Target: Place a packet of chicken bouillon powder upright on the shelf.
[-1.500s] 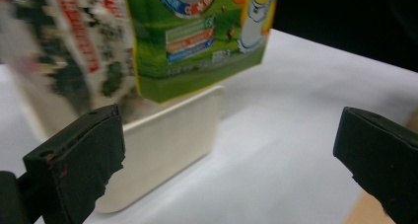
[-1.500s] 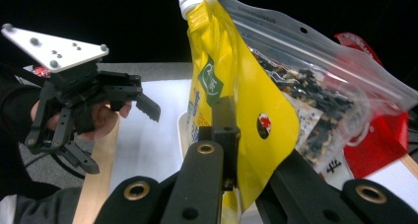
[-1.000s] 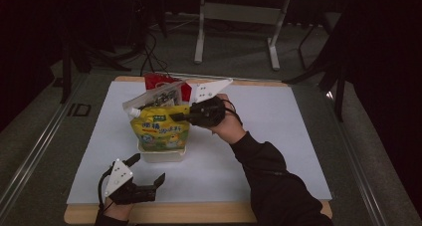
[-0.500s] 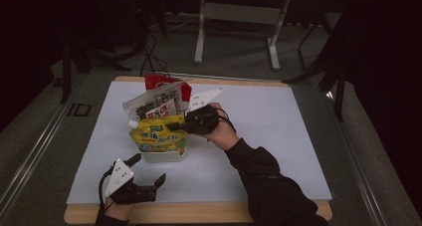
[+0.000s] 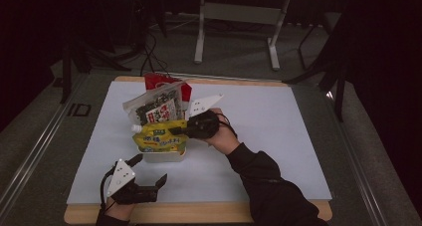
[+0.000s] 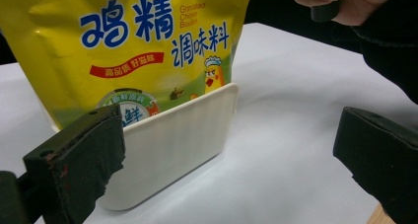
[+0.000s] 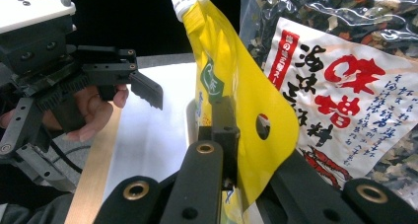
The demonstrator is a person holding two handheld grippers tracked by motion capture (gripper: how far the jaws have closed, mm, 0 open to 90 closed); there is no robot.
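A yellow seasoning pouch (image 5: 159, 138) stands with its lower end in a white container (image 5: 166, 158) at the table's middle. My right gripper (image 5: 181, 129) is shut on the pouch's upper edge from the right; in the right gripper view the jaws pinch the yellow pouch (image 7: 246, 110) beside its punched hole. My left gripper (image 5: 149, 172) rests open near the front edge, left of centre, pointing at the container. In the left gripper view the yellow pouch (image 6: 138, 51) rises out of the white container (image 6: 172, 145), and nothing lies between the wide-apart jaws of the left gripper (image 6: 231, 165).
A clear bag of dried seaweed mix (image 5: 154, 106) leans right behind the pouch, and a red bag (image 5: 161, 80) stands behind that near the far edge. The white mat (image 5: 278, 136) covers the table; its wooden front edge (image 5: 199, 213) lies close to my left hand.
My right gripper has come down and slightly left with the yellow pouch, which now sits lower in the white container. The left gripper has stayed in place.
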